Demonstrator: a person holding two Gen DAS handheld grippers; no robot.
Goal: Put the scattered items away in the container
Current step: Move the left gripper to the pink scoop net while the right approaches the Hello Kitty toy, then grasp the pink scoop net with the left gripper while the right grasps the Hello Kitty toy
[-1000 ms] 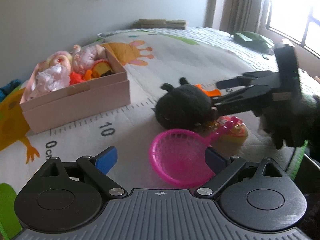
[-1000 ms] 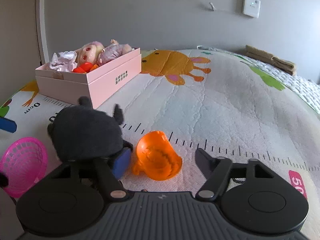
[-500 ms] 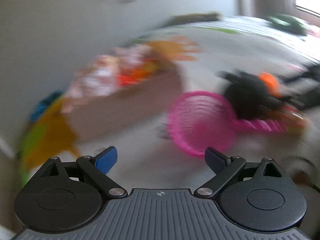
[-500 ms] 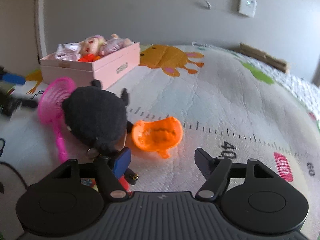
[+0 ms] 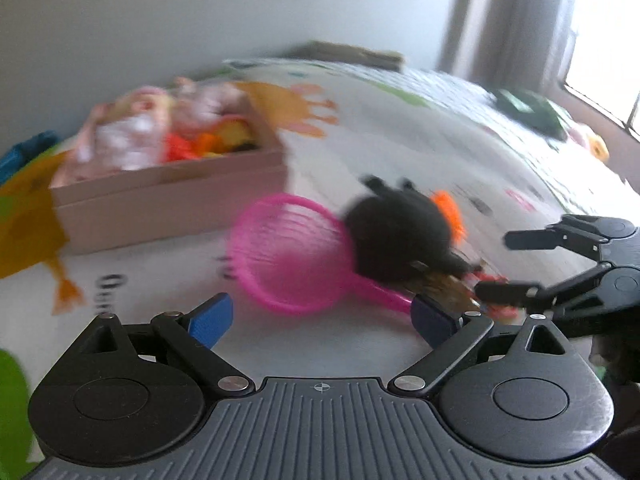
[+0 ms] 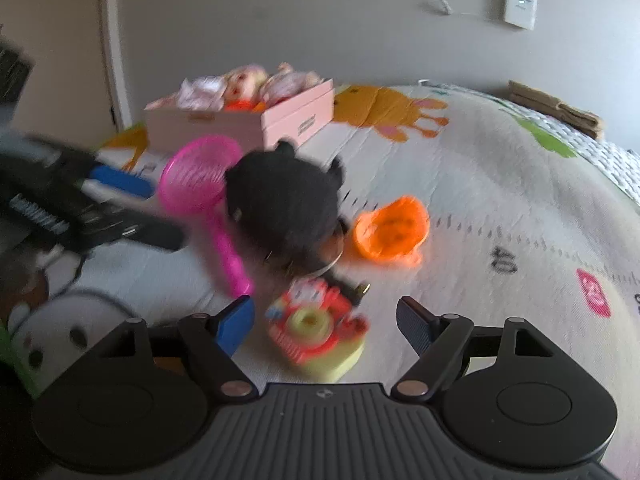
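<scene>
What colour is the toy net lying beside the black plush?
Bright pink net, clearest in the right wrist view.

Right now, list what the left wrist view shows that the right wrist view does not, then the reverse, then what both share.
Only the left wrist view shows the window, the curtain and a green item far across the mat.

Only the right wrist view shows the red and yellow toy clearly, lying between the right gripper's opening jaws, untouched, plus the orange cup's open inside.

Both show the pink box holding dolls, the pink net scoop, the black plush toy and the printed mat.
</scene>
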